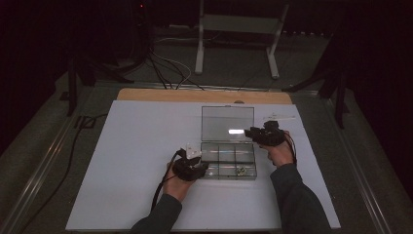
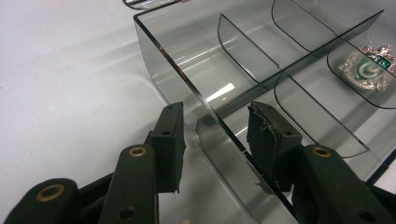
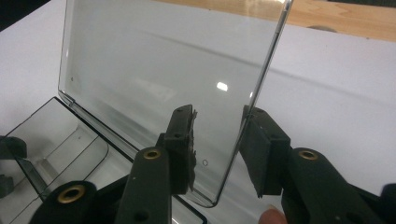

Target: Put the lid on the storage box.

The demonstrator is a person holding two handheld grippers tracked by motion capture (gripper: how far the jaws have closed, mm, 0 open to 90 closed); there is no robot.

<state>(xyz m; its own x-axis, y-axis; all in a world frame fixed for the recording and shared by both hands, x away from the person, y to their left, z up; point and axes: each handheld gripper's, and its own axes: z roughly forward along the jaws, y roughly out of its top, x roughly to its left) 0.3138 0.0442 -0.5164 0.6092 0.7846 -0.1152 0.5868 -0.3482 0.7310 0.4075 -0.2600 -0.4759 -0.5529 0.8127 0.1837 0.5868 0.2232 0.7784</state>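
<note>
Both my grippers at the clear compartment box

From above, my left gripper point(image 1: 192, 166) sits at the near left corner of the clear box point(image 1: 229, 161), which lies on the white board point(image 1: 141, 161) right of its middle, nearer the right edge than the left. My right gripper point(image 1: 263, 134) is at the right edge of the raised lid point(image 1: 227, 123), which stands open behind the tray. A small dark item point(image 1: 240, 170) lies in the near right compartment. Whether my jaws press the plastic I cannot tell from here. Beyond the board's far edge a strip of wooden tabletop point(image 1: 204, 96) shows.
</note>
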